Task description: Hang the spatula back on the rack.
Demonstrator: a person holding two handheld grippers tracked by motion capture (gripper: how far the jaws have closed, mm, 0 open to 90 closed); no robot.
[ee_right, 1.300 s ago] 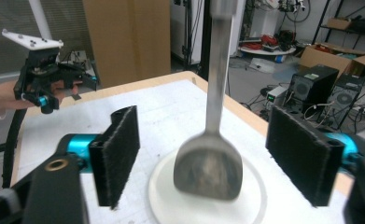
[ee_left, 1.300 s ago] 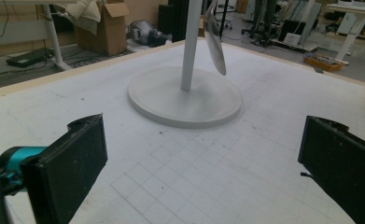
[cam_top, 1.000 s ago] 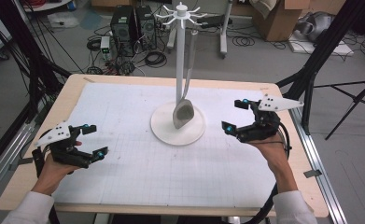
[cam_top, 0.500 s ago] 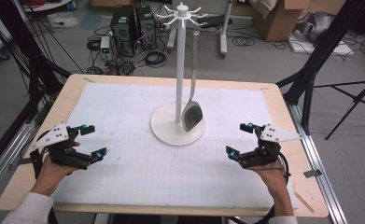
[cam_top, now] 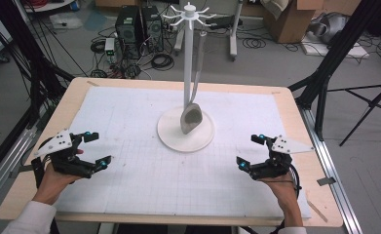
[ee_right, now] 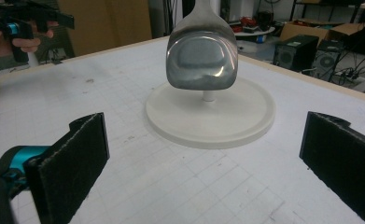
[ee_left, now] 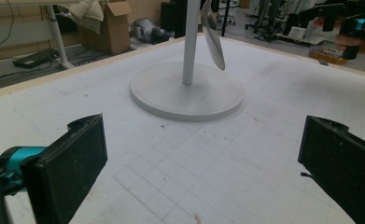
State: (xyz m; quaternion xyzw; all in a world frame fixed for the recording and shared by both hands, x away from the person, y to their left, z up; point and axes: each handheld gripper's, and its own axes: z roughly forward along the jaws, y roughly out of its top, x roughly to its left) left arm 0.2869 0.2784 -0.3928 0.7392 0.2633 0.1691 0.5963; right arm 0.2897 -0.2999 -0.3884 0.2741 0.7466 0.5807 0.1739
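Note:
A white stand (cam_top: 188, 58) with a round base (cam_top: 171, 134) rises from the middle of the table. A metal serving spoon (cam_top: 190, 118) hangs from one of its top hooks, its bowl just above the base; the same spoon (ee_right: 202, 52) faces the right gripper view, and the spoon (ee_left: 214, 39) hangs edge-on in the left gripper view. My left gripper (cam_top: 96, 148) rests open near the table's left front, empty. At the right front my right gripper (cam_top: 250, 151) is open and empty too, low over the mat.
A white gridded mat (cam_top: 129, 112) covers the wooden table (cam_top: 295, 105). Computer towers, cables and cardboard boxes lie on the floor beyond the far edge. Black tripod legs stand at both sides of the table.
My right gripper has drawn back from beside the stand toward the front right and sunk lower. The hanging spoon has swung on its hook. The left gripper has barely shifted.

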